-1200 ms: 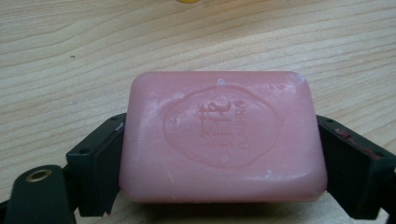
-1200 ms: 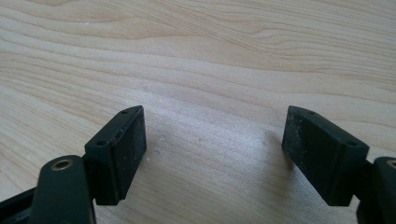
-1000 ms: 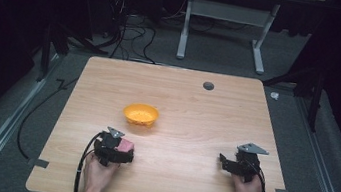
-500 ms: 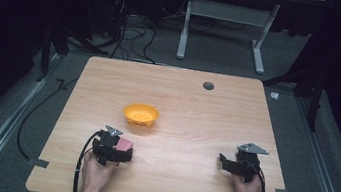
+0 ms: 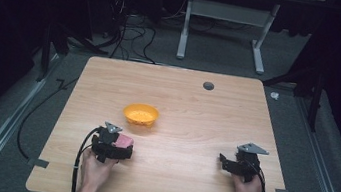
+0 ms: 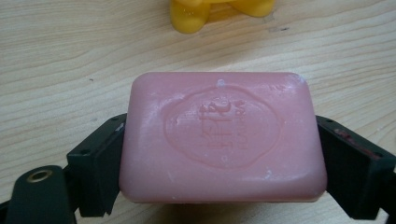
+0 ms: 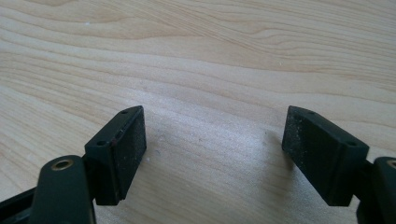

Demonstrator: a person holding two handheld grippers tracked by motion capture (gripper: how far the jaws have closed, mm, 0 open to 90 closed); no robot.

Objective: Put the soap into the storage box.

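The left gripper [image 5: 118, 147] sits near the front left part of the wooden table [image 5: 197, 110], its two black jaws pinching a pink bar of soap [image 6: 223, 137] by its short ends. The bar lies flat between the pads, its broad stamped face turned up toward the gripper's camera and its long axis running straight across from one jaw to the other. In the high view the soap [image 5: 124, 141] shows as a pink patch at the gripper's tip, with that long axis running roughly front to back on the table. Just beyond it, toward the middle of the table, stands a small orange perforated bowl [image 5: 141, 114], near the soap but apart from it; its yellow-orange foot [image 6: 219, 10] shows in the left gripper view. The right gripper [image 5: 225, 163] rests low over the front right of the table, well apart from the soap, its jaws spread wide above bare wood.
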